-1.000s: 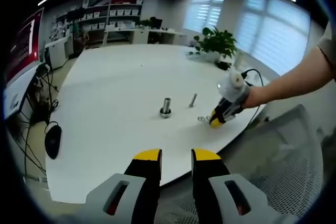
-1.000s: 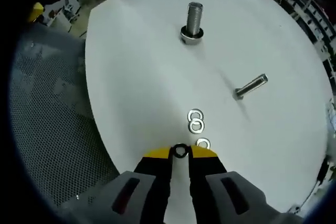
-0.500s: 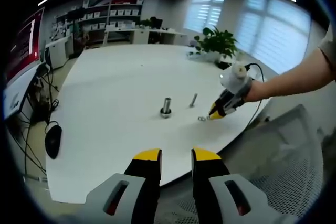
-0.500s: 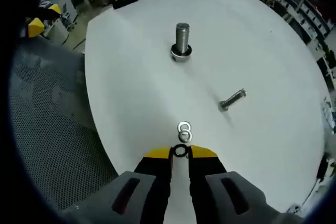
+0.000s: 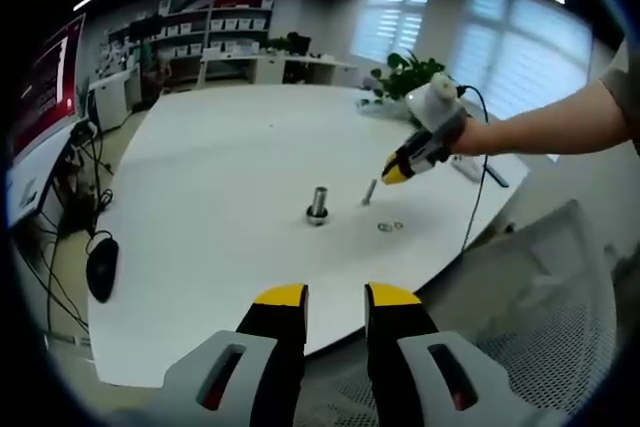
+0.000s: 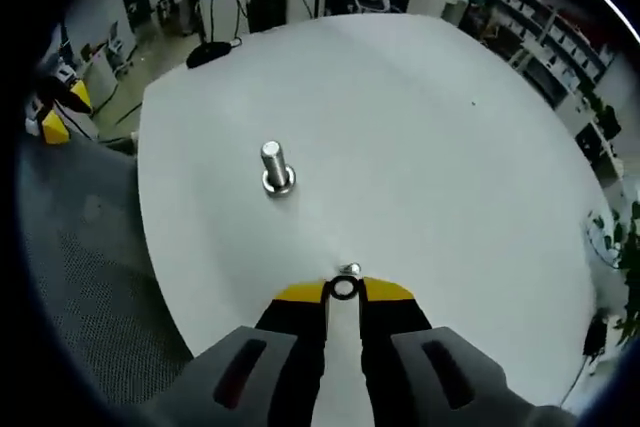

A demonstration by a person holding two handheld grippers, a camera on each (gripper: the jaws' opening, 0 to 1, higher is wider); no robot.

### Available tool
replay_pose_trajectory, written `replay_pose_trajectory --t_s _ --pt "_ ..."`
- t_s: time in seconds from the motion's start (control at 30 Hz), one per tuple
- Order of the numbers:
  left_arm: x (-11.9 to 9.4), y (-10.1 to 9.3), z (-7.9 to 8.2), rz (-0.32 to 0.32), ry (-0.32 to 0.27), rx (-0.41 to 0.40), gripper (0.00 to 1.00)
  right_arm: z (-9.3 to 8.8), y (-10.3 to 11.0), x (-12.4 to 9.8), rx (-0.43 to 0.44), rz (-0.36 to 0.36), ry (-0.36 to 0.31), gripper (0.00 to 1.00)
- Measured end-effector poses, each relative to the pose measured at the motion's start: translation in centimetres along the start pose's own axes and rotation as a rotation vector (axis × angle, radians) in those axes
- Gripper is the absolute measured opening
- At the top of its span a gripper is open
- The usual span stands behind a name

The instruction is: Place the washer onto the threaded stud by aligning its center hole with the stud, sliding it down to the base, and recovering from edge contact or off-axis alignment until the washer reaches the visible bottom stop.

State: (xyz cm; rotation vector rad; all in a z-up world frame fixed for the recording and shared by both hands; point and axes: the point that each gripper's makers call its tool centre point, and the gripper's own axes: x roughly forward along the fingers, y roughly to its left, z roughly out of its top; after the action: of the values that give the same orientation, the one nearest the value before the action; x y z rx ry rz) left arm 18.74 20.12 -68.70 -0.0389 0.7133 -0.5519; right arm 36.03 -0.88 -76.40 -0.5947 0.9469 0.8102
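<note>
**A:** Where was the washer?

**B:** The washer [image 6: 344,288] sat pinched between the yellow tips of the right gripper [image 6: 344,290], its dark centre hole showing between them. The jaws were closed down to the washer's width and gripped it by its edges. In the left gripper view the right gripper [image 5: 394,170] was held in a person's hand [image 5: 468,135], raised above the white table [image 5: 220,157], up and to the right of the threaded stud [image 5: 318,203].

**A:** And the stud itself?

**B:** The threaded stud [image 6: 275,165] stood upright on its wide base on the table [image 6: 430,147]. In the right gripper view it lay well apart from the held washer, up and to the left of it.

**A:** Anything else near the stud?

**B:** A loose bolt [image 5: 368,191] lay on its side just right of the stud in the left gripper view. Two spare washers [image 5: 390,226] lay flat a little past the bolt, toward the table's near edge.

**A:** The other gripper?

**B:** The left gripper [image 5: 336,297] hovered off the table's near edge, well short of the stud. Its jaws stood apart with a clear gap and nothing in them. A mesh chair [image 5: 560,287] stood to the right of the table.
</note>
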Motion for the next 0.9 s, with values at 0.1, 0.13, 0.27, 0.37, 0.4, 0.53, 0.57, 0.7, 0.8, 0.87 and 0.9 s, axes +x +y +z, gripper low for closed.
replay_pose_trajectory --t_s 0.1,0.13,0.27,0.37,0.4,0.53,0.57,0.7,0.8,0.87,0.9 --pt "0.0 0.0 0.0 0.001 0.000 0.000 0.20 0.4 -0.1 0.4 -0.038 -0.003 0.004 0.14" --pt "0.0 0.0 0.0 0.001 0.001 0.000 0.20 0.5 -0.2 0.6 -0.044 -0.002 0.009 0.14" --pt "0.0 0.0 0.0 0.003 0.003 0.000 0.20 0.3 -0.3 1.1 -0.070 0.005 0.038 0.14" --pt "0.0 0.1 0.0 0.005 0.003 -0.001 0.20 0.1 -0.2 1.4 -0.072 0.021 0.051 0.14" --pt "0.0 0.1 0.0 0.006 0.003 -0.002 0.20 -0.1 -0.2 1.5 -0.089 0.017 0.062 0.14" --pt "0.0 0.1 0.0 0.008 0.003 -0.002 0.20 -0.4 -0.4 1.7 -0.105 0.018 0.077 0.14" --pt "0.0 0.1 0.0 0.008 0.003 -0.002 0.20 -0.4 -0.3 1.7 -0.107 0.020 0.080 0.14" --pt "0.0 0.2 0.0 0.008 0.003 -0.002 0.20 -0.2 -0.4 1.9 -0.111 0.023 0.079 0.14" --pt "0.0 0.1 0.0 0.008 0.004 -0.002 0.20 -0.4 -0.5 2.5 -0.119 0.028 0.096 0.14" --pt "0.0 0.1 -0.1 0.007 0.006 -0.002 0.20 -0.5 -0.5 2.8 -0.122 0.031 0.103 0.14" --pt "0.0 0.2 -0.1 0.008 0.006 -0.002 0.20 -0.5 -0.5 2.9 -0.123 0.031 0.107 0.13"
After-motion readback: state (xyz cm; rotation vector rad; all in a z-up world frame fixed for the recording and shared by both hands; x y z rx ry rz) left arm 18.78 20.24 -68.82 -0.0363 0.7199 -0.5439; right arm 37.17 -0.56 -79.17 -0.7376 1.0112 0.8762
